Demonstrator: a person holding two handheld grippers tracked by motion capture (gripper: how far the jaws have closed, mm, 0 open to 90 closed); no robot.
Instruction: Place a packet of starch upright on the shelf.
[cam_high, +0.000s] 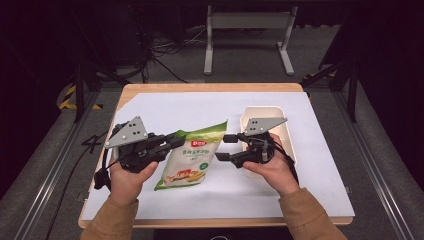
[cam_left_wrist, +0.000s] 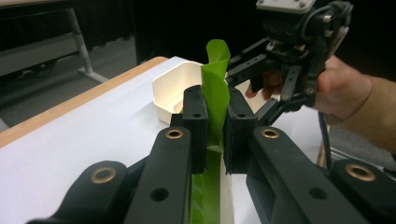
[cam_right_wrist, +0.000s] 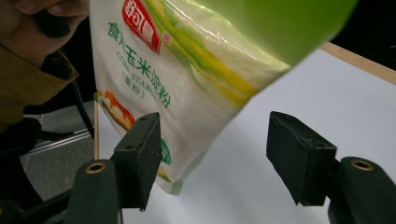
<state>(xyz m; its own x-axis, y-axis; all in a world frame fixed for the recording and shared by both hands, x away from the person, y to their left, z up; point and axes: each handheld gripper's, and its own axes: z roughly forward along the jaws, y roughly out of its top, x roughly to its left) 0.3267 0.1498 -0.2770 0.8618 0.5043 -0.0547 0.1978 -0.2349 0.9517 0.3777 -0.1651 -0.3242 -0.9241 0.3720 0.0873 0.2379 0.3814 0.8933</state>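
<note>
A green and white corn-starch bag hangs tilted above the white table cover between both grippers. My left gripper is shut on the bag's green top-left edge; in the left gripper view the green film is pinched between the two black pads. My right gripper stands open just right of the bag. In the right gripper view the bag hangs ahead of the wide-apart jaws, nothing between them. A cream rectangular tub sits under the right hand.
A white sheet covers the wooden table. A grey metal frame stands on the floor behind the table. Cables lie on the floor at the far left.
</note>
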